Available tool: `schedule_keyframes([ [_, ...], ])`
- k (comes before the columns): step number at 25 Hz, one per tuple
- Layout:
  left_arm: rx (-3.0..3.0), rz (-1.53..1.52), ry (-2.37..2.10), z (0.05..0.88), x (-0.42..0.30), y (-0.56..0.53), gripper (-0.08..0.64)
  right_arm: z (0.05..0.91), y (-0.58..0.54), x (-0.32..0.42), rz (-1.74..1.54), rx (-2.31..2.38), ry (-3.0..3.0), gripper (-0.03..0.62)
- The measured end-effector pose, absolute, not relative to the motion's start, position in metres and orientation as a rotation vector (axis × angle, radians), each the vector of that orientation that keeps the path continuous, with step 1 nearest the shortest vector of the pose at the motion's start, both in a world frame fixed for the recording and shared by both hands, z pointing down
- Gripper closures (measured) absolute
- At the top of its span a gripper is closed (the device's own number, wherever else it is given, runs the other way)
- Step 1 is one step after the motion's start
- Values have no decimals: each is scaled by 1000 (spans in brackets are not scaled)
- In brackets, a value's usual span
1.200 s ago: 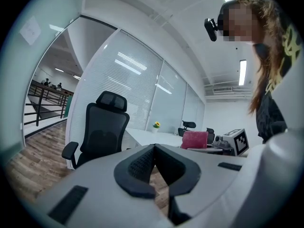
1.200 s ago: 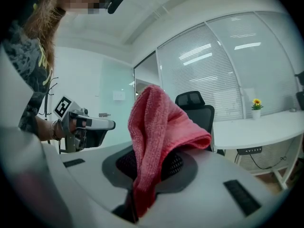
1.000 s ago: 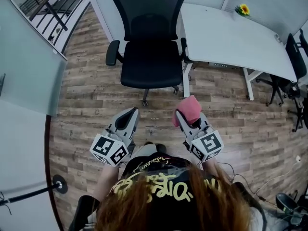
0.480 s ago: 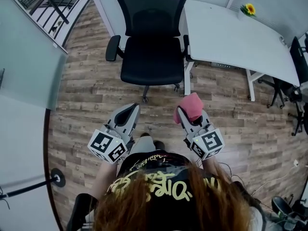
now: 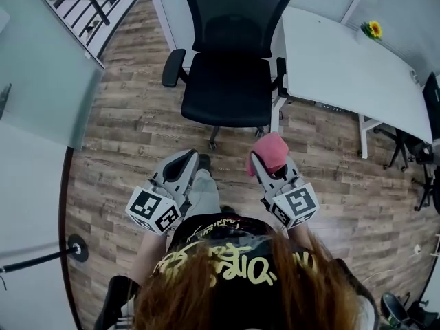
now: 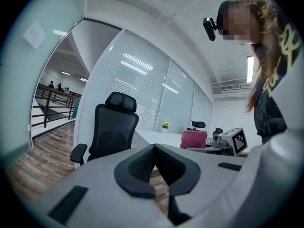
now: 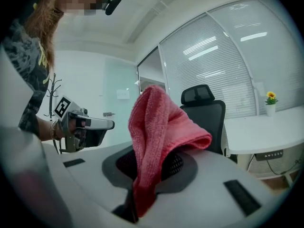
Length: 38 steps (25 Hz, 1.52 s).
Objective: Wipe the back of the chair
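The person stands on a wood floor and holds both tongs out low in front of the body. The left tongs have their dark padded jaws closed together, with nothing between them. The right tongs are clamped on a pink cloth. The cloth is pinched near one edge, so the rest stands up in a loose fold above the jaws and flops over to one side. The two tongs are level with each other and a little apart, and both point forward.

Ahead stands a black office chair with a mesh back, a headrest and two armrests. Its seat faces the person, so the back is on the far side, close to a pale wall of frosted glass. The chair is well apart from both tongs, and neither the cloth nor the tongs touch it.

A white counter sits just to the right of the chair, with its near edge close to the chair's armrest. A small yellow flower stands at the counter's far end. Another dark chair shows partly at the right edge of the head view.
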<state>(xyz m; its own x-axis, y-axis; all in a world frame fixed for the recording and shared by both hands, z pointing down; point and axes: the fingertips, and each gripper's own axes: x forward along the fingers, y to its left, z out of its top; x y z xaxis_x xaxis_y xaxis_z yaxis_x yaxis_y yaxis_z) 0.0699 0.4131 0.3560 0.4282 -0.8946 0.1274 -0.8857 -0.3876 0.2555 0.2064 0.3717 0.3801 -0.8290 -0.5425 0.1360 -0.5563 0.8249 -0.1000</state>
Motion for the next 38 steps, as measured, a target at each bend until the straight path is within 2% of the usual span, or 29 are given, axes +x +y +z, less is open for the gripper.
schedule_keyframes([
  [14,2566,-35,-1406,346,31,277,568,387,252,176,107,1062,-2803,529],
  [29,2608,-20,-1322,332,-60,136,568,363,125,80,116,1127,-2835,529],
  [38,2622,-22,-1247,340,-88,85,568,366,81,57,116,1221,-2788,529],
])
